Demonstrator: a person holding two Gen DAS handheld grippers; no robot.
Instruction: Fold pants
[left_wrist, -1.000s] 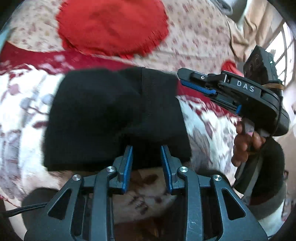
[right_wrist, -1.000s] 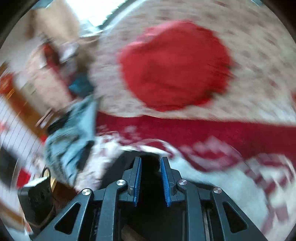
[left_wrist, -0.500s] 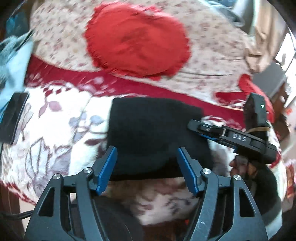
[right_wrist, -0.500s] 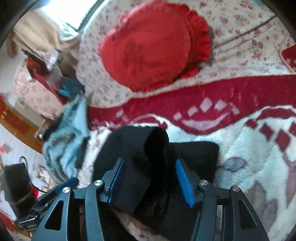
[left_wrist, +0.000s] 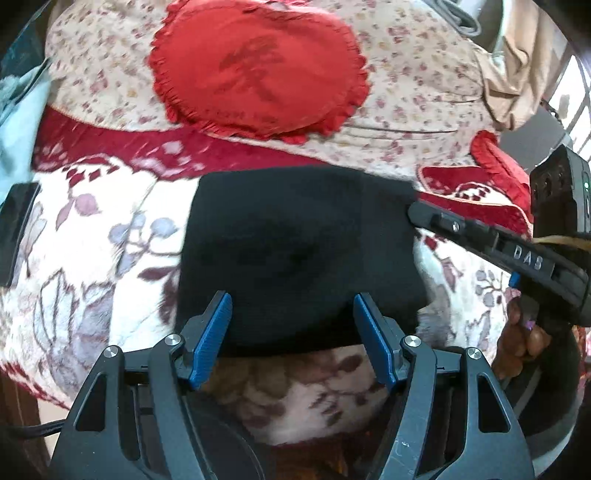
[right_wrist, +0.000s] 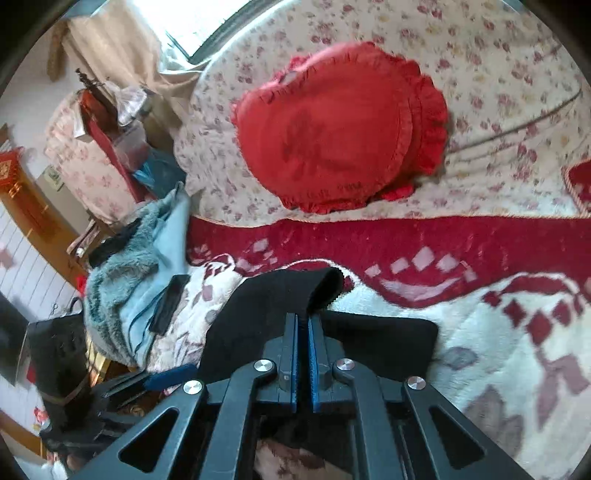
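The black pants lie folded into a compact rectangle on the white, floral blanket. My left gripper is open, its blue pads straddling the pants' near edge without pinching it. My right gripper is shut on a raised fold of the black pants, lifting that edge above the rest of the stack. In the left wrist view the right gripper reaches the pants' right side.
A round red frilled cushion rests on the floral sofa back behind the pants. A bluish fuzzy garment and a dark flat object lie at the left. Furniture clutter stands at the far left.
My left gripper opened and drew back from the pants. My right gripper opened over the pants, then shut on a fold of the fabric.
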